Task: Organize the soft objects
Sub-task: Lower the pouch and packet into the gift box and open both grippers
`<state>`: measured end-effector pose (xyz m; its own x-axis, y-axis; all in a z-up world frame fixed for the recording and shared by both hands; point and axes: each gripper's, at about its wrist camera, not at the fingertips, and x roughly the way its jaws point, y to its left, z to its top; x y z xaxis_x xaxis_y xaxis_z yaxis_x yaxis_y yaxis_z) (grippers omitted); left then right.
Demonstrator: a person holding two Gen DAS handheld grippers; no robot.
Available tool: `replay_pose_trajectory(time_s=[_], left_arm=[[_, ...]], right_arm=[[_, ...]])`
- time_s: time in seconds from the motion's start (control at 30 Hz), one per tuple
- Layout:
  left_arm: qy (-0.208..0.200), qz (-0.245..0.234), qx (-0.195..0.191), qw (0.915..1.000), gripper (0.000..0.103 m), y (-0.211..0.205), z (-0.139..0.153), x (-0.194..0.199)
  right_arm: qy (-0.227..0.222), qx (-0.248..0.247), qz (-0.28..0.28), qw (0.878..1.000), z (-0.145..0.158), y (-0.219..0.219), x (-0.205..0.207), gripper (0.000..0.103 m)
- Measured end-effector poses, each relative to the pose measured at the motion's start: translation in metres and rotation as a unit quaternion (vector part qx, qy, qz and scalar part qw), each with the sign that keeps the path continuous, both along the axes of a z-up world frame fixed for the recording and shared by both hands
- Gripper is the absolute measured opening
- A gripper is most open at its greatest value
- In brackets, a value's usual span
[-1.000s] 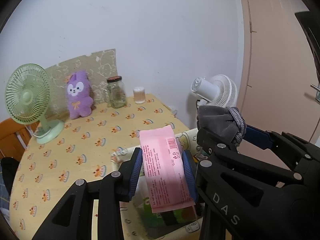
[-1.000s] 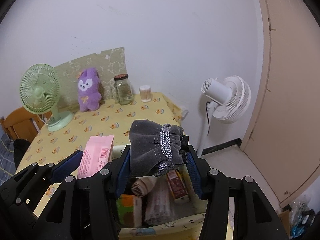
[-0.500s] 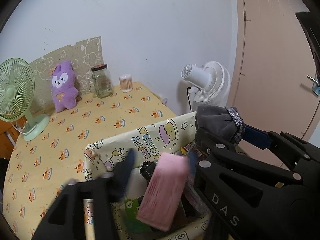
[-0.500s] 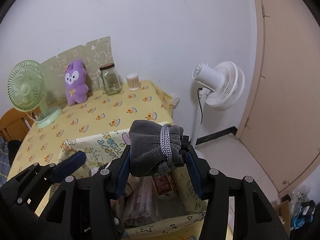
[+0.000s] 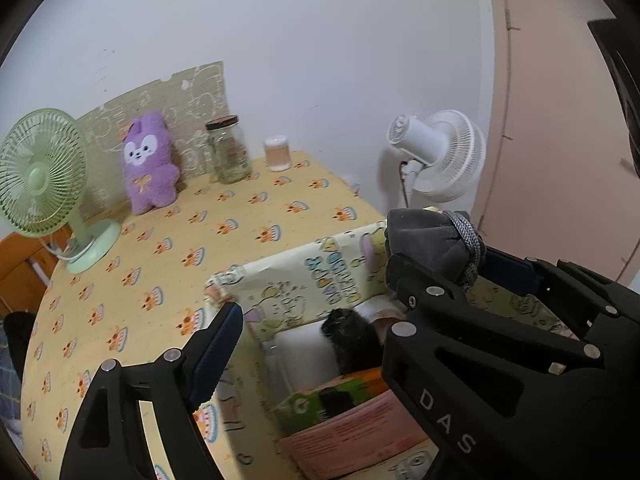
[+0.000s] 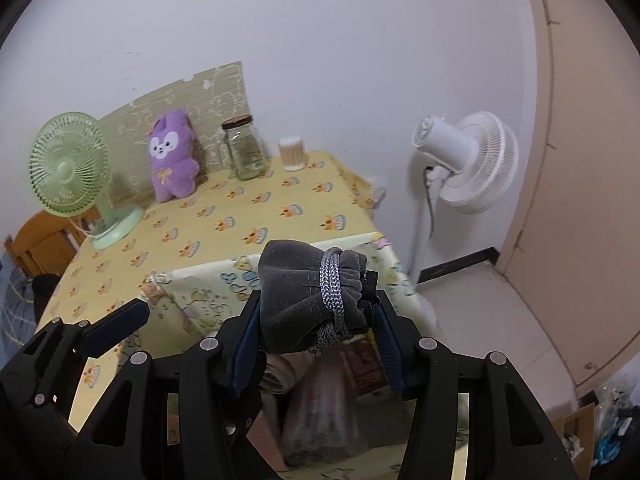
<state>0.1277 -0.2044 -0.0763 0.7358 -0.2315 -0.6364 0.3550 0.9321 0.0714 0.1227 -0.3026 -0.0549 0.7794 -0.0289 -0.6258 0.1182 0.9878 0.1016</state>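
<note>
Right wrist view: our right gripper (image 6: pixel 316 320) squeezed the grey pouch (image 6: pixel 308 300) above the box (image 6: pixel 192 288). Our left gripper (image 5: pixel 316 320) was opening, empty. Next, we should lower the pouch in.

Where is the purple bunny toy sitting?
In both wrist views the purple bunny toy sits at the far edge of the table, leaning on the wall panel, between the green fan and the glass jar.

A grey pouch (image 6: pixel 308 300) with a grey cord is showing before a yellow cartoon-printed box (image 5: pixel 296 284), a purple plush (image 5: pixel 148 168) and a green fan (image 5: pixel 40 176).
</note>
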Motion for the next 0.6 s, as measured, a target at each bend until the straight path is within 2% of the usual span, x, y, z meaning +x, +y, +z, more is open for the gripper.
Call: replay_pose_trajectory(time_s=[0.2, 0.23, 0.33, 0.5, 0.6], left_arm=[[0.000, 0.013, 0.000, 0.9999, 0.085, 0.010, 0.001, -0.001], [0.000, 0.013, 0.000, 0.9999, 0.085, 0.011, 0.001, -0.001], [0.000, 0.013, -0.004, 0.9999, 0.086, 0.015, 0.002, -0.002], [-0.001, 0.008, -0.011, 0.9999, 0.087, 0.019, 0.004, -0.006], [-0.004, 0.005, -0.018, 0.9998, 0.089, 0.023, 0.008, -0.010]], right_arm=[[-0.004, 0.011, 0.014, 1.000, -0.001, 0.011, 0.002, 0.059], [-0.003, 0.014, 0.014, 1.000, -0.002, 0.012, 0.002, 0.062], [0.000, 0.019, 0.012, 1.000, -0.001, 0.015, 0.002, 0.081], [0.006, 0.013, 0.004, 1.000, 0.003, 0.019, -0.003, 0.087], [0.004, 0.001, -0.002, 1.000, 0.008, 0.022, -0.009, 0.093]])
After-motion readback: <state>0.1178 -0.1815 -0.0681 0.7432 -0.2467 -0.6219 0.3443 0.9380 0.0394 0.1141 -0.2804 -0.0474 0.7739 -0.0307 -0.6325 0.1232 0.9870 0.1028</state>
